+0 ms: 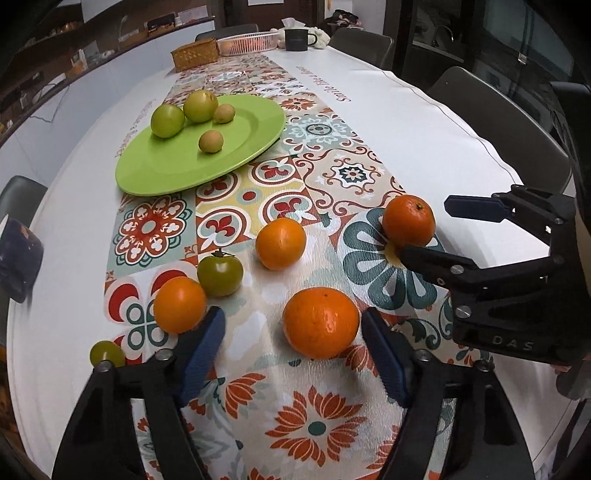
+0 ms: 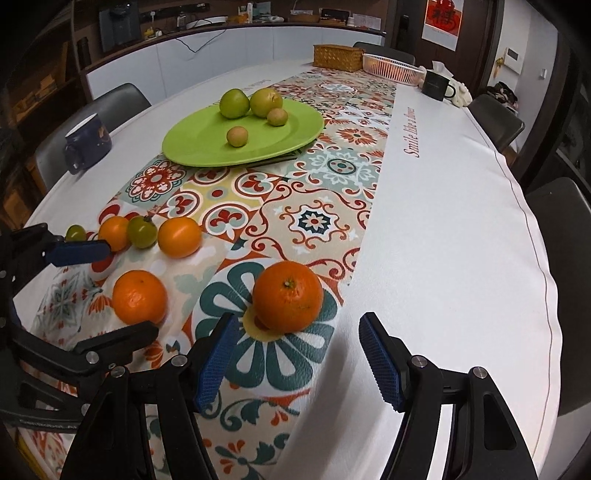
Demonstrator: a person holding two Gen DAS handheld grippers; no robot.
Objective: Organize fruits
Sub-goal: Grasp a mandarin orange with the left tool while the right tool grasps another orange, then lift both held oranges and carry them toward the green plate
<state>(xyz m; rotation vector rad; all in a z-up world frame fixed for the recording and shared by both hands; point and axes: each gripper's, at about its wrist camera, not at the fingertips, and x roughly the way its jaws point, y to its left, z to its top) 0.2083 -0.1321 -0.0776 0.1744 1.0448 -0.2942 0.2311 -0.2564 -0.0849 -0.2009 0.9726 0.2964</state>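
**Both hand-held grippers spread wide, each facing an orange on the patterned runner**

Your left hand-held gripper point(image 1: 293, 356) has its blue pads wide apart, holding nothing; a large orange point(image 1: 320, 322) sits on the tabletop point(image 1: 424, 122) between and just beyond its tips. Only your left wrist view shows the "DAS" lettering on the body of the right hand-held gripper point(image 1: 424, 230), which enters from the right with its fingers apart, the lower one just beside the stemmed orange point(image 1: 408, 220).

From left to right in that view you see a small green fruit point(image 1: 107, 353) at the runner's edge, an orange point(image 1: 179, 305) just beside the left pad, a dark green persimmon point(image 1: 220, 275), and another orange point(image 1: 280, 243). Farther back, the green plate point(image 1: 255, 122) carries four fruits: two green, two small and tan.

Your right wrist view shows what the other cuts off: the full line "Smile like a flower" point(image 2: 412, 131) printed along the white cloth, and a red poster point(image 2: 441, 22) whose characters you cannot read. There your right hand-held gripper point(image 2: 299, 360) is also spread open and empty, the stemmed orange point(image 2: 287, 301) resting on the teal flower print just ahead of its tips. At the far end stand a wicker basket point(image 2: 338, 57), a pink basket point(image 2: 393, 70) and a dark mug point(image 2: 437, 85); a navy mug point(image 2: 86, 142) sits at the left edge.
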